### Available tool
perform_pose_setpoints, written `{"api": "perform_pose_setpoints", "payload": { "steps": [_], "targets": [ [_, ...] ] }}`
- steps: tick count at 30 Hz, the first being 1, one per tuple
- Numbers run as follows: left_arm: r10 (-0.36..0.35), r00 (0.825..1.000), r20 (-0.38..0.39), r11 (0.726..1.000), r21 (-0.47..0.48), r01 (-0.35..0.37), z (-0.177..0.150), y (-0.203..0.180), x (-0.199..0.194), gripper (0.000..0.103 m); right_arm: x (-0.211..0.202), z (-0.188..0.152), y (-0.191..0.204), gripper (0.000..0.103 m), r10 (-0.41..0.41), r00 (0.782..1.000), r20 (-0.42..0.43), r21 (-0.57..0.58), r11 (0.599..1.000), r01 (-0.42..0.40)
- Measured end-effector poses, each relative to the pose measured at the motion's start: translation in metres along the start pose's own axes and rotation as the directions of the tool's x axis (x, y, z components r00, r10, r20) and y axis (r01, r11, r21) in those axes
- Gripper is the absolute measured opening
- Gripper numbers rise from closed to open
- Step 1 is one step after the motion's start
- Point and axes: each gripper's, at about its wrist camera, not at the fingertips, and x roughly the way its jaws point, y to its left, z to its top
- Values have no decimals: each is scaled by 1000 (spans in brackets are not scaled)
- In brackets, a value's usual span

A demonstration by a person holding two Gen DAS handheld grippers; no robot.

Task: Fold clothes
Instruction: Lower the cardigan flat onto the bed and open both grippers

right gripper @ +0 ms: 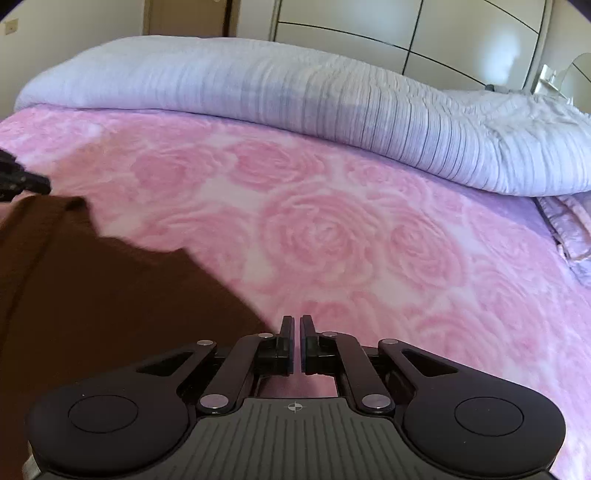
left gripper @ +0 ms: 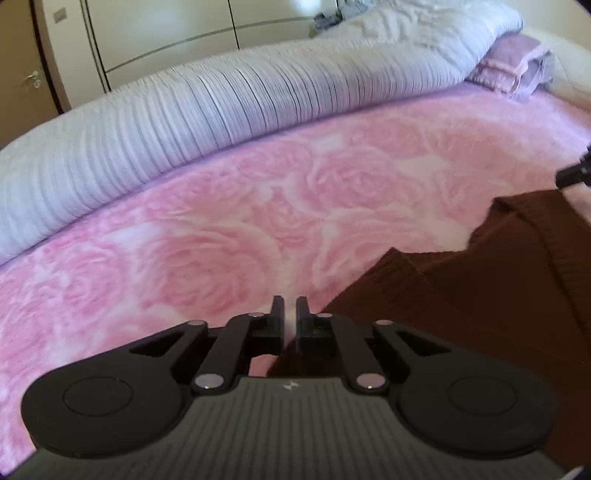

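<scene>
A brown knitted garment (left gripper: 480, 302) lies on the pink rose-patterned blanket (left gripper: 221, 240), at the right of the left wrist view and at the left of the right wrist view (right gripper: 92, 302). My left gripper (left gripper: 290, 306) is shut with only a thin slit between the fingers, at the garment's left edge; nothing shows between them. My right gripper (right gripper: 297, 325) is also shut and empty, at the garment's right edge. The tip of the other gripper shows at the far right of the left wrist view (left gripper: 576, 173) and at the far left of the right wrist view (right gripper: 22, 181).
A rolled lilac-grey ribbed duvet (left gripper: 184, 125) runs along the far side of the bed and shows in the right wrist view (right gripper: 332, 107). Folded purple cloths (left gripper: 517, 70) lie at its end. White wardrobe doors (right gripper: 406, 26) stand behind.
</scene>
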Motion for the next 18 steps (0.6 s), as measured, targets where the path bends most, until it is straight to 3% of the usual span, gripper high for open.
{"api": "perform_pose_setpoints", "payload": {
  "steps": [5, 8, 10, 13, 18],
  "targets": [
    [-39, 999, 12, 999, 13, 39, -39, -18, -89, 18, -91, -46, 23, 15, 85, 996, -5, 71, 994, -85],
    [-58, 998, 15, 998, 11, 58, -67, -30, -142, 21, -148, -88, 41, 36, 82, 997, 1, 107, 991, -82],
    [-62, 998, 8, 998, -10, 62, -94, -42, -174, 24, -185, -121, 57, 41, 73, 997, 1, 158, 985, -72],
    [-57, 998, -15, 997, -50, 56, -137, -59, -216, 29, -224, -171, 72, 43, 102, 995, 8, 310, 945, -99],
    [-50, 999, -22, 979, -198, 44, -197, -75, -271, 35, -264, -243, 101, 43, 128, 991, 24, 523, 844, -121]
  ]
}}
